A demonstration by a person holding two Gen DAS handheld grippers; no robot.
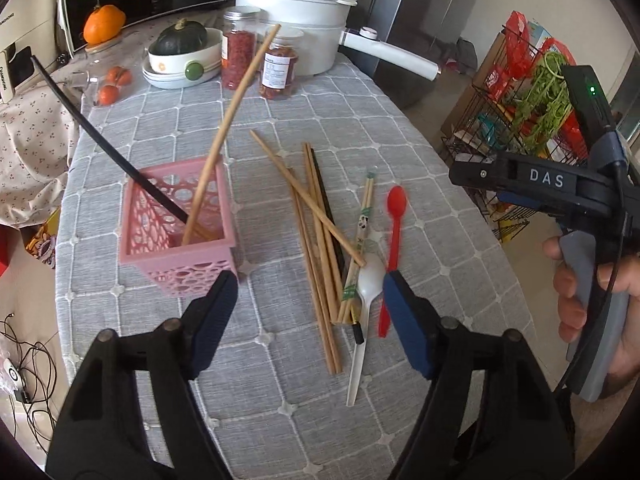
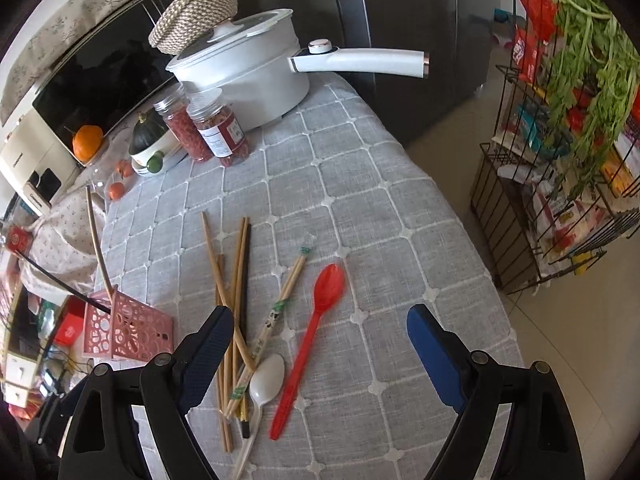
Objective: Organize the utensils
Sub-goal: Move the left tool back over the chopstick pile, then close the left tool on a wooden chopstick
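You held both tools wide and empty, left gripper (image 1: pixel 310 300) over the wooden chopsticks (image 1: pixel 316 240), pink basket (image 1: pixel 176 240) at ten o'clock, right gripper (image 2: pixel 320 332) over the red spoon (image 2: pixel 316 328).

Black claws (image 1: pixel 310 280) (blue pads (image 1: pixel 408 332))

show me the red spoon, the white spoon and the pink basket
red spoon (image 2: pixel 330 283), right wrist view, on its bowl
white spoon (image 1: pixel 371 276), left wrist view, on its bowl
pink basket (image 1: pixel 188 274), left wrist view, on its near wall
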